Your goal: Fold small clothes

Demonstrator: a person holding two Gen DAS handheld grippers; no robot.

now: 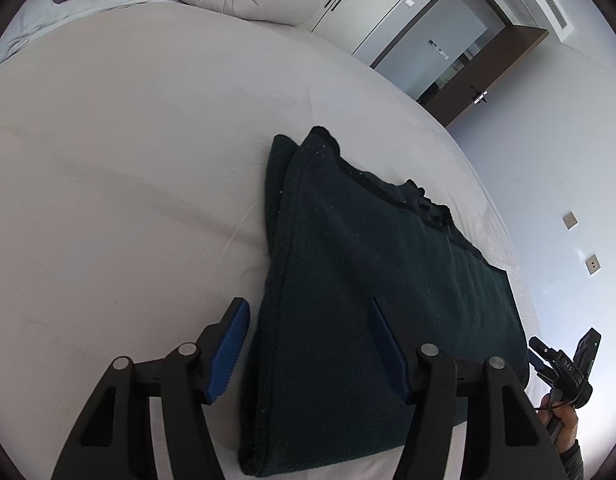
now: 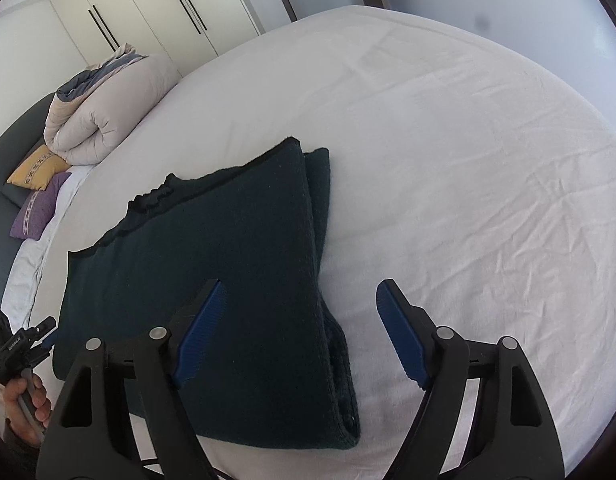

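Note:
A dark green knitted garment (image 1: 368, 280) lies folded flat on the white bed sheet (image 1: 128, 180); it also shows in the right wrist view (image 2: 228, 260). My left gripper (image 1: 308, 316) is open and empty, hovering over the garment's left folded edge, one finger over the sheet and one over the cloth. My right gripper (image 2: 300, 296) is open and empty, straddling the garment's right folded edge. Each gripper shows small in the other's view: the right one (image 1: 564, 364), the left one (image 2: 24, 340).
A rolled beige duvet (image 2: 104, 116) lies at the head of the bed, with a yellow pillow (image 2: 36, 170) and a purple pillow (image 2: 38, 210). White wardrobes (image 2: 148, 12) and an open doorway (image 1: 448, 52) stand beyond the bed.

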